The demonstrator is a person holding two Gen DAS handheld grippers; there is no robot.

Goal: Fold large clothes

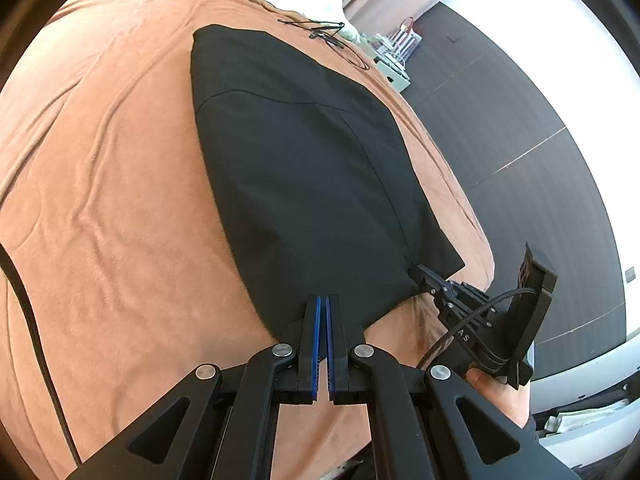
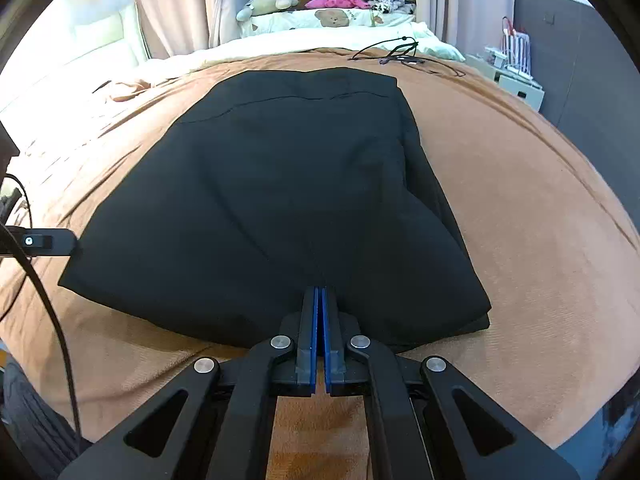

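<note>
A large black garment (image 1: 304, 160) lies folded flat on a brown blanket (image 1: 100, 200) spread over a bed. My left gripper (image 1: 323, 300) is shut, its blue pads pinching the garment's near hem. The right gripper (image 1: 418, 274), held by a hand (image 1: 484, 382), bites the same hem further right, where creases run into its tip. From the right wrist, the garment (image 2: 272, 184) stretches away from me and my right gripper (image 2: 320, 290) is shut on its near edge, which bunches at the tips. The left gripper (image 2: 70, 242) touches the garment's left edge.
A wire hanger and thin cords (image 2: 400, 50) lie on the blanket beyond the garment. Pillows and plush toys (image 2: 272, 2) sit at the bed's head. A pale box with a striped bag (image 1: 394, 60) stands on the dark floor (image 1: 520, 120). A black cable (image 2: 52, 320) hangs at the left.
</note>
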